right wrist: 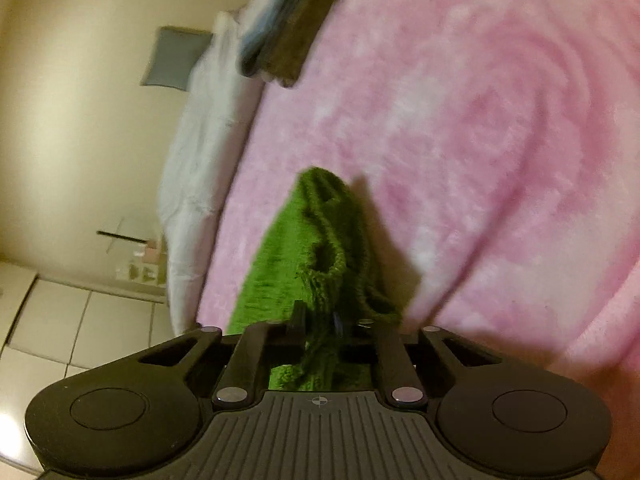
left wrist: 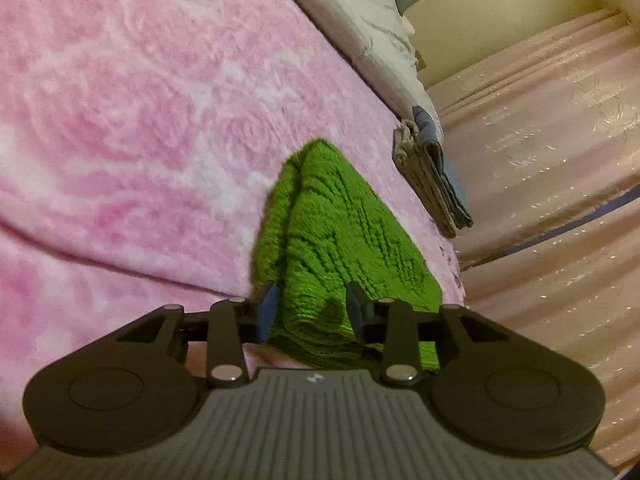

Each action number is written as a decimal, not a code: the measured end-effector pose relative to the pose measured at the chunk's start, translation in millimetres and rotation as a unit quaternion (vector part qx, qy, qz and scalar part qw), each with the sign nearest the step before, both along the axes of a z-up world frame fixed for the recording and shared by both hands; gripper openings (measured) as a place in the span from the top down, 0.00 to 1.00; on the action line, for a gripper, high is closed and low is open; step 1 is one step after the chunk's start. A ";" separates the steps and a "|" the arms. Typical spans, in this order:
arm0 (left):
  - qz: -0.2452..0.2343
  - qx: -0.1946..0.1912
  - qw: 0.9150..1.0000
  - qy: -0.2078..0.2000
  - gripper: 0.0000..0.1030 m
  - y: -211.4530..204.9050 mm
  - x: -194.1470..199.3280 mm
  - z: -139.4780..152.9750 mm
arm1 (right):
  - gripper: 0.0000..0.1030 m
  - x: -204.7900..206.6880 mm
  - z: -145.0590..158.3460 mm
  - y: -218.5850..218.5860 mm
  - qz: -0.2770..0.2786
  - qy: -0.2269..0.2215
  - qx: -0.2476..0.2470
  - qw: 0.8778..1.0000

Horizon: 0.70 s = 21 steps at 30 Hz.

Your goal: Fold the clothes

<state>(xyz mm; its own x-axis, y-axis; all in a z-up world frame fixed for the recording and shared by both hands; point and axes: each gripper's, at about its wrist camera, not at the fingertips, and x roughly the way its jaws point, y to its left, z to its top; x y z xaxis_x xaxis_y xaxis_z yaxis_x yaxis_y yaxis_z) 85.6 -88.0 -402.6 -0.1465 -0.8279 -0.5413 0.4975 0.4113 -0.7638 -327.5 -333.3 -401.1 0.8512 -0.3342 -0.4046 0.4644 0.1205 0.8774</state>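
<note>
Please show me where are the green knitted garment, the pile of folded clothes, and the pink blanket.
green knitted garment [left wrist: 344,232]: left wrist view, top face.
pile of folded clothes [left wrist: 432,176]: left wrist view, stacked edges.
pink blanket [right wrist: 500,120]: right wrist view, bare surface.

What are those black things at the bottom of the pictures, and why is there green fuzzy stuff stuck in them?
Those black things are pinching tools, a bit like big tongs. A person holds one in each hand. Each tool has a small camera that looks forward along its two fingers, so one picture comes from the left tool and the other from the right.

The green fuzzy thing is a knitted garment lying folded on a pink fluffy blanket. The left gripper has an edge of it between its blue pads, and the right gripper is pinched shut on another part. The person is folding clothes.

Further back on the blanket lies a small stack of folded clothes. Next to the blanket you can see something white, perhaps a sheet or pillow.
</note>
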 end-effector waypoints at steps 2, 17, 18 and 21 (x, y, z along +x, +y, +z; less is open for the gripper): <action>-0.007 -0.004 1.000 -0.023 0.88 -0.7 -5.7 1.6 | 0.97 -5.5 12.2 12.4 0.012 -0.014 -0.067 0.998; -0.003 -0.003 0.997 -0.082 0.89 11.4 -15.7 0.4 | 0.97 3.1 -15.0 21.4 0.006 0.090 -0.091 0.992; -0.007 0.000 0.995 -0.096 0.88 10.9 -18.0 -0.1 | 0.98 4.2 -21.3 21.4 0.011 0.094 -0.088 0.992; -0.013 0.008 0.991 -0.132 0.86 8.5 -25.1 -6.3 | 0.89 3.9 -14.3 23.5 0.018 0.103 -0.093 0.990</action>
